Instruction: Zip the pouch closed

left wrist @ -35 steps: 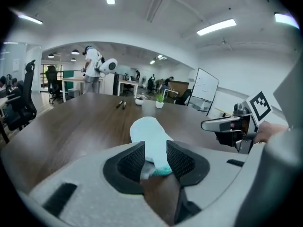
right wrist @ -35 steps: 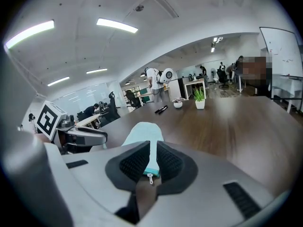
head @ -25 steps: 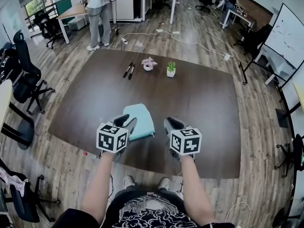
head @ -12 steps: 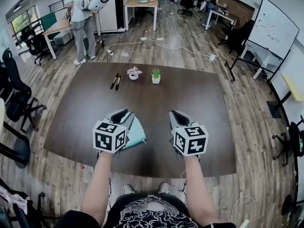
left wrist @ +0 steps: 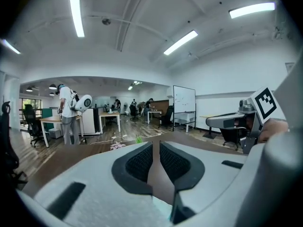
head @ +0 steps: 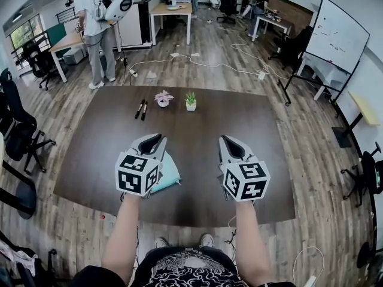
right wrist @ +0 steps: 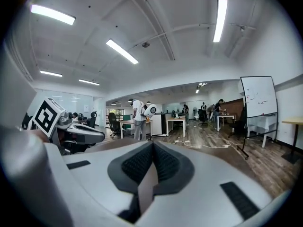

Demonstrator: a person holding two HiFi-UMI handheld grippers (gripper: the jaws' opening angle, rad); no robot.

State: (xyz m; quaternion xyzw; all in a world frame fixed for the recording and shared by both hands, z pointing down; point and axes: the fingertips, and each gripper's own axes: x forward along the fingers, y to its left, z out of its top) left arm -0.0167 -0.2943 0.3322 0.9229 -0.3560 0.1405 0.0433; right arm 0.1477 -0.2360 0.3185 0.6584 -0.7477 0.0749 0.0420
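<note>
The teal pouch [head: 169,174] lies flat on the dark brown table [head: 251,118], near the front edge. Its left part is hidden under my left gripper [head: 151,141]. Both grippers hover above the table and point away from me, almost level. The left gripper [left wrist: 155,144] is closing: only a narrow gap is left between its pads, with nothing in it. A sliver of the teal pouch [left wrist: 164,208] shows below its jaws. My right gripper [head: 230,143] hangs to the right of the pouch, apart from it. In its own view the right gripper [right wrist: 152,145] is shut and holds nothing.
Two black markers [head: 141,109], a small pink flower pot [head: 163,98] and a small green plant [head: 190,101] stand at the table's far side. A person [head: 93,34] stands beyond the table. Office chairs [head: 18,124] are at the left, a whiteboard [head: 344,37] at the right.
Both grippers have risen from the table and now point more level. The left jaws have narrowed and the right jaws have shut. The pouch has stayed flat on the table.
</note>
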